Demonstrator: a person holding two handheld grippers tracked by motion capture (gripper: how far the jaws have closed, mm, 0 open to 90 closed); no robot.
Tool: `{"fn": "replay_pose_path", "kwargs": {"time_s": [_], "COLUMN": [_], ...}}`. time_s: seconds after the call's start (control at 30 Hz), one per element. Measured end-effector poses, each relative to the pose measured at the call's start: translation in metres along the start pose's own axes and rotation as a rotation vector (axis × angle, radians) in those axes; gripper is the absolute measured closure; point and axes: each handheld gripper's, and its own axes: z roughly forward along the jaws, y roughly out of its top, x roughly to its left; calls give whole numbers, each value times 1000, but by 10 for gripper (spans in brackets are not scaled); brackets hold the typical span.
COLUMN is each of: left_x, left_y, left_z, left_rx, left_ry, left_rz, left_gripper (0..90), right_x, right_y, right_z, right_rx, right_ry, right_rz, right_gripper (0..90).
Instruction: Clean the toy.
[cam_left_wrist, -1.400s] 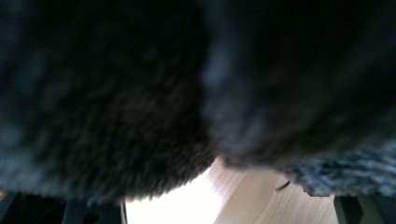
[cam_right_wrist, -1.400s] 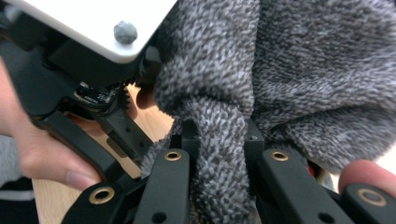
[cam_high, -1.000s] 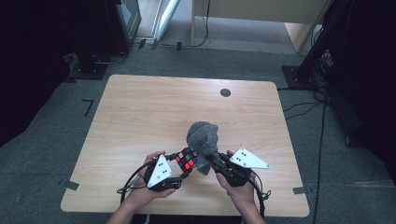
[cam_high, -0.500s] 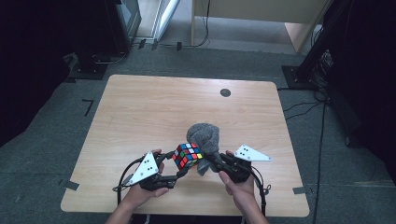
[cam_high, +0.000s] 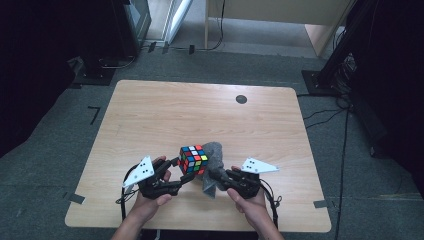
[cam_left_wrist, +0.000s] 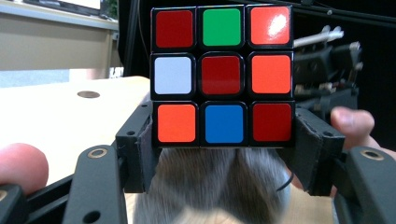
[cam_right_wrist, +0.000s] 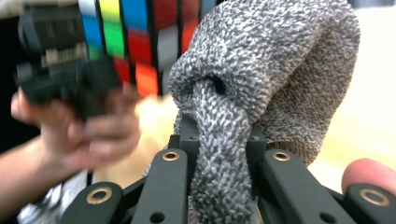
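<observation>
A scrambled puzzle cube (cam_high: 192, 159) hangs just above the wooden table (cam_high: 200, 115), near its front edge. My left gripper (cam_high: 184, 172) is shut on the cube's lower layer, one pad on each side (cam_left_wrist: 224, 140). In the left gripper view the cube (cam_left_wrist: 222, 74) faces me with red, orange, green, white and blue stickers. A grey knitted cloth (cam_high: 214, 161) bunches right of the cube and touches it. My right gripper (cam_high: 216, 176) is shut on a fold of this cloth (cam_right_wrist: 266, 79), which rises between the jaws (cam_right_wrist: 219, 144). The cube (cam_right_wrist: 135, 42) shows blurred behind the cloth.
A small dark round hole (cam_high: 241, 99) sits in the table's far right part. Black stands and cables (cam_high: 345, 90) lie on the grey floor to the right. A light wooden cabinet (cam_high: 270, 15) stands beyond the table.
The left hand has drawn a little to the left and turned the cube, so more of its coloured faces show. The cloth has slipped from over the cube to its right side.
</observation>
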Motion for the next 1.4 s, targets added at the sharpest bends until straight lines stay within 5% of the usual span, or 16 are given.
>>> {"fn": "replay_pose_path", "kwargs": {"time_s": [0.1, 0.17, 0.23, 0.3, 0.4, 0.57, 0.63, 0.73, 0.97, 1.1, 1.23, 1.3, 1.4], "left_x": [-3, -3, 0, 3, 7, 11, 10, 9, 19, 26, 33, 35, 38], "left_y": [-2, -2, -1, 1, 1, 1, 1, 0, -3, -7, -12, -14, -16], "left_z": [5, 5, 2, 1, 1, 5, 9, 16, 32, 38, 43, 45, 48], "left_rx": [17, 20, 5, 9, 31, 113, 167, 248, 408, 506, 568, 599, 617], "left_ry": [-10, -11, -7, 30, 79, 195, 266, 354, 491, 523, 553, 564, 569], "left_rz": [7, -1, -26, -32, -49, -36, -9, 47, 23, 24, 21, 30, 31], "left_gripper": [352, 352, 352, 352, 352, 352, 352, 352, 351, 351, 351, 351, 351], "right_x": [1, 3, 4, 3, 7, -3, -6, -14, -43, -63, -72, -69, -63], "right_y": [3, 2, -1, -3, -2, 12, 18, 24, 29, 17, 3, 1, 4], "right_z": [-7, -5, 2, 9, 12, -12, -24, -35, -25, -11, 2, 2, -6], "right_rx": [-54, -41, 17, 139, 271, 133, 73, 20, 75, 161, 276, 282, 226], "right_ry": [13, 50, 87, 152, -3, -213, -339, -459, -611, -615, -506, -463, -426], "right_rz": [4, 4, -2, -25, -167, -175, -203, -226, -264, -239, -224, -253, -231], "right_gripper": [778, 779, 785, 780, 783, 792, 792, 792, 791, 787, 603, 491, 368]}}
